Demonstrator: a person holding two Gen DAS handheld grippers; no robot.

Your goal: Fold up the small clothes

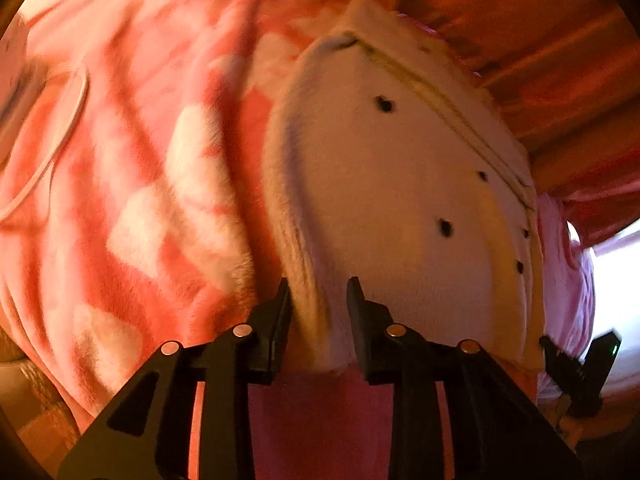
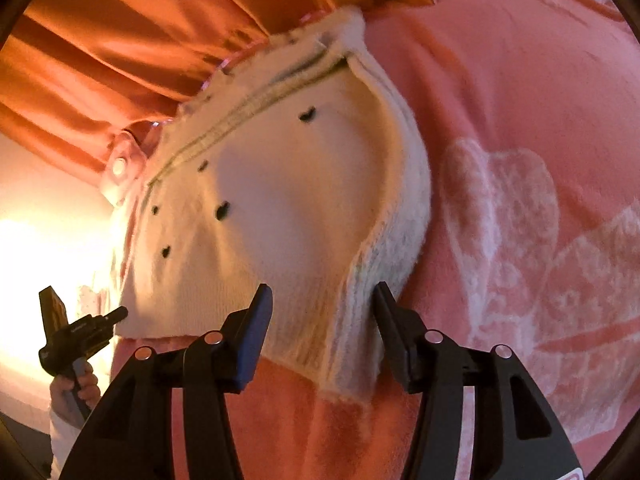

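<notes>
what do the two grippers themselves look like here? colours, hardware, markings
Both are black plastic with angular cut-out linkage arms and round silver pivot pins. Left gripper: black tapered fingers; seen from the right wrist view, an orange-lit block on top, pistol-style handle in a hand. Right gripper: one finger has a blue pad; green light on its body.

Support surface: pink fleece blanket (image 1: 132, 168) with pale white printed shapes, spread wide and slightly rumpled. Directly on it lies a cream knit garment (image 1: 384, 208) with small dark dots and a ribbed edge, folded flat. At the blanket's far edge, orange pleated fabric (image 2: 104, 52).
</notes>
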